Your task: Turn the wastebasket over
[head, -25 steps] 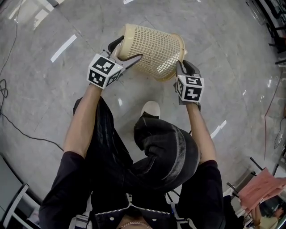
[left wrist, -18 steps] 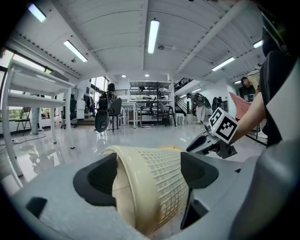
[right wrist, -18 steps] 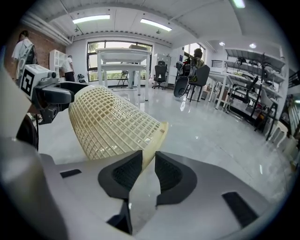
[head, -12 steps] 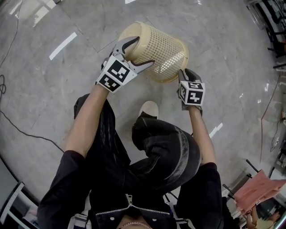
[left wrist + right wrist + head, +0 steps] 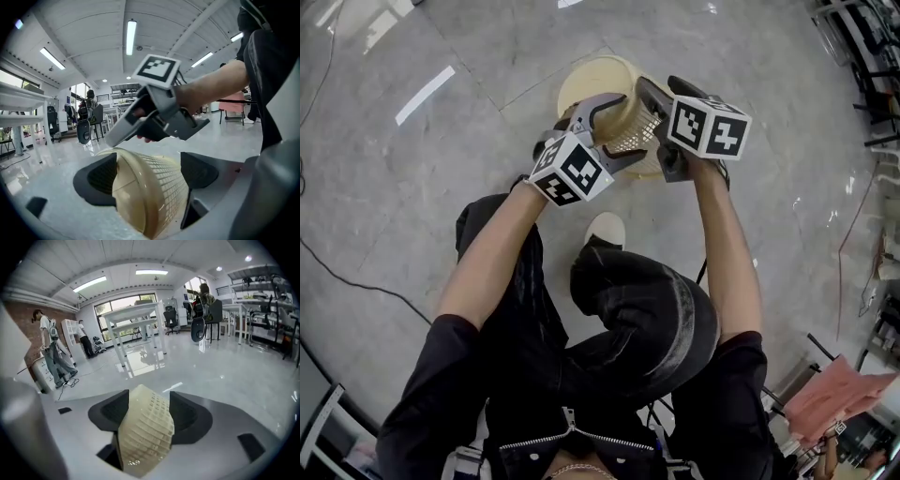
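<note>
A cream mesh wastebasket (image 5: 592, 82) is held above the grey floor, its solid base turned up toward the head view. My left gripper (image 5: 626, 127) is shut on it, one jaw on the base and the other on the mesh wall (image 5: 154, 187). My right gripper (image 5: 656, 131) is just above the basket's near right side, off the rim, and its jaws are opening. In the right gripper view the mesh (image 5: 145, 432) shows in the gap between those jaws, with no pad pressing on it. The left gripper view shows the right gripper (image 5: 140, 131) hanging clear over the basket.
The person's bent knee and white shoe (image 5: 607, 228) are right below the basket. A cable (image 5: 342, 272) runs along the floor at left. Pink cloth on a chair (image 5: 834, 394) is at lower right. White tables (image 5: 136, 315) and standing people (image 5: 47, 350) are farther off.
The basket has swung round so its base faces up. My left gripper moved right with it. My right gripper let go of the rim and rose above the basket.
</note>
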Motion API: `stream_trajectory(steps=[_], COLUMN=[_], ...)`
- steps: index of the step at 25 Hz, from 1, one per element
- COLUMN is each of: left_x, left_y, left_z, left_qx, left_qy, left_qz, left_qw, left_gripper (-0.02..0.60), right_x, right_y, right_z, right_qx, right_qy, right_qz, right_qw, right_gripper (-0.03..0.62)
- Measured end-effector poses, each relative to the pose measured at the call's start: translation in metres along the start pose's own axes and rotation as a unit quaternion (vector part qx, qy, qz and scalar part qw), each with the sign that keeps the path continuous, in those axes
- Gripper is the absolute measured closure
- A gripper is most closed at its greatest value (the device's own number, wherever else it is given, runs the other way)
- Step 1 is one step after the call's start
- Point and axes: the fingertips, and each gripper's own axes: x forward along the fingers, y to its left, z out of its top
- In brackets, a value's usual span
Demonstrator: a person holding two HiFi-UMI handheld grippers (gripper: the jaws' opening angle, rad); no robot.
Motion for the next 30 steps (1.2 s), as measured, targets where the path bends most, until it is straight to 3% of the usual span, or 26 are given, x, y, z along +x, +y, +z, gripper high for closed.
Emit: stream_trajectory(steps=[3, 7, 13, 16, 19, 21, 24, 27, 30], left_x=[0.004, 0.007, 0.003, -0.006, -0.019, -0.026, -0.033, -0.042, -0.039], left_y=[-0.010, -0.016, -0.016, -0.003, 0.027, 0.037, 0.041, 0.059, 0.075], left_z=[0.001, -0.001, -0.006, -0.012, -0.019, -0.021, -0.018, -0.018, -0.041], left_qx=[0.011, 0.026, 0.016, 0.003, -0.043, -0.076, -0.095, -0.151, -0.195], left_qy=[0.001, 0.006, 0.005, 0.007, -0.001, -0.013, -0.035, -0.064, -0.027], left_qz=[-0.008, -0.018, -0.027, -0.011, 0.020, 0.021, 0.015, 0.038, 0.065], left_qw=[0.9999, 0.9995, 0.9995, 0.9999, 0.9989, 0.9968, 0.9947, 0.9858, 0.9783], left_gripper=[0.164, 0.164, 0.164, 0.164, 0.162, 0.160, 0.161, 0.161, 0.163], right_x=[0.018, 0.024, 0.025, 0.023, 0.020, 0.018, 0.015, 0.007, -0.004], right_y=[0.012, 0.009, 0.007, 0.003, -0.004, -0.009, -0.018, -0.028, -0.039], right_z=[0.001, -0.013, -0.017, -0.017, -0.017, -0.016, -0.018, -0.022, -0.027], right_qx=[-0.006, -0.061, -0.031, -0.027, -0.014, -0.003, 0.003, 0.015, 0.029], right_qy=[0.035, 0.088, 0.090, 0.085, 0.080, 0.075, 0.075, 0.073, 0.059], right_qz=[0.014, -0.017, -0.009, -0.010, -0.011, -0.015, -0.018, -0.019, -0.025], right_qw=[0.999, 0.994, 0.995, 0.996, 0.997, 0.997, 0.997, 0.997, 0.998], right_gripper=[0.341, 0.342, 0.345, 0.352, 0.352, 0.352, 0.352, 0.353, 0.353])
